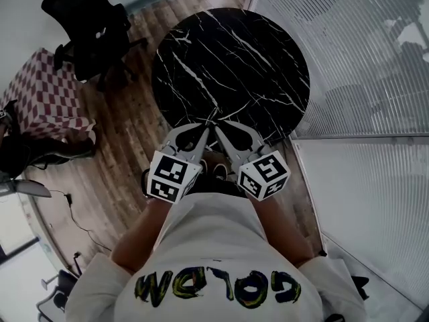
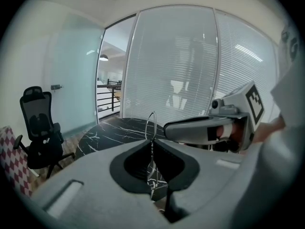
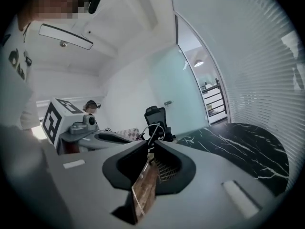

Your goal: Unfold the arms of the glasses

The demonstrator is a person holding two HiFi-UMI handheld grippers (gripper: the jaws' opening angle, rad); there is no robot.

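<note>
Two grippers meet above the table's (image 1: pixel 228 66) 6 o'clock edge; left gripper (image 2: pixel 152 141) clamps the wire glasses (image 2: pixel 153 112), likely steadying them; right gripper's (image 3: pixel 151 144) jaws stand slightly parted around a thin arm (image 3: pixel 153 132), probably ready to swing it open.

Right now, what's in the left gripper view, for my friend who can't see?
The left gripper pinches thin wire glasses, a loop poking up. The right gripper reaches in from the right, a black marble table behind.

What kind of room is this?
Probably an office or meeting room. There's a black swivel chair, glass walls with blinds, and a round black marble table on a wooden floor.
</note>
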